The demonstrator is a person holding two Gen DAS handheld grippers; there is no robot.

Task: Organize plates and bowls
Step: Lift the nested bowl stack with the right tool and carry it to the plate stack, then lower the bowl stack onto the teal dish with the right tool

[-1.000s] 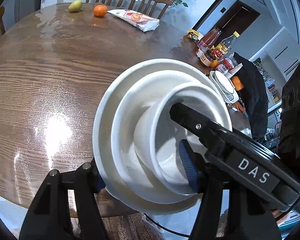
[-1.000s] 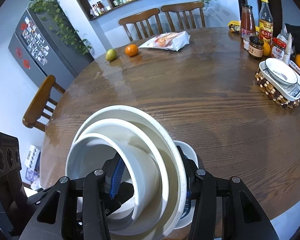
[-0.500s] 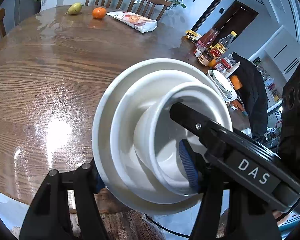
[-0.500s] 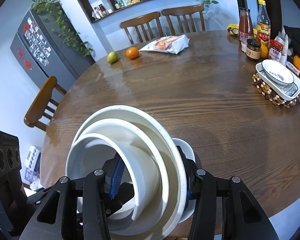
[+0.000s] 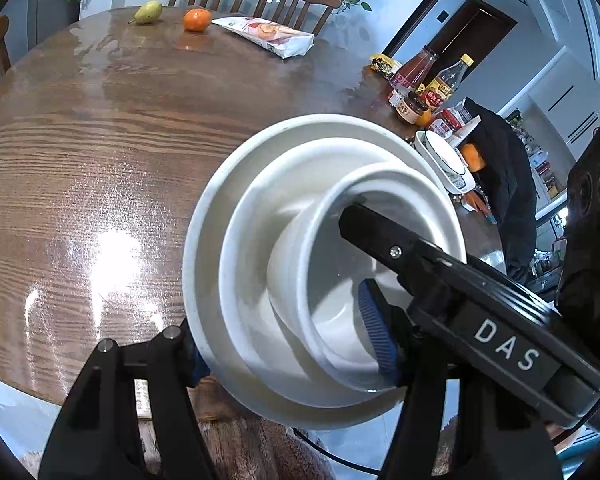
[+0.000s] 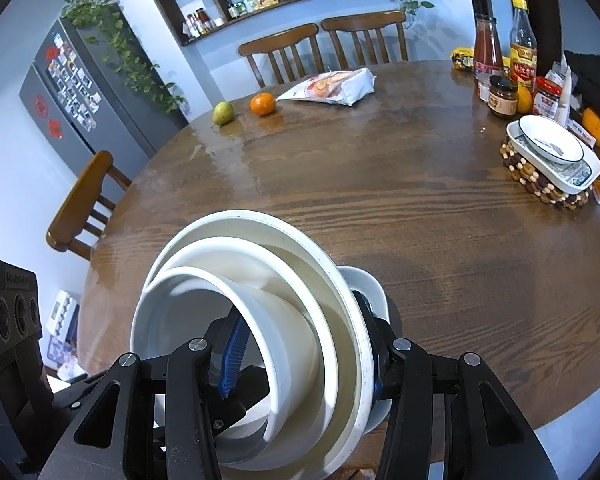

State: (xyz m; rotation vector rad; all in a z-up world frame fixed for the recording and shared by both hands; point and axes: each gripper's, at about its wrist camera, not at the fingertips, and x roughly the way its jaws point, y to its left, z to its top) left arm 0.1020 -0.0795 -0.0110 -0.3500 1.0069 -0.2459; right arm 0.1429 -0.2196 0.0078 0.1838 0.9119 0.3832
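L wrist view: left tongs [image 5: 292, 348] are clenched across the rim of a nested stack of white bowls [image 5: 256, 248], tipped on edge above the near edge of the wooden surface [image 5: 100, 128], w/ the right tongs' finger reaching inside the innermost bowl. R wrist view: right tongs [image 6: 300, 356] clamp the same stack [image 6: 328, 300] across its walls from the opposite side. Stack looks glazed, stiff, heavy-ish, slippery & breakable; best held at the rims, both sides, as here.
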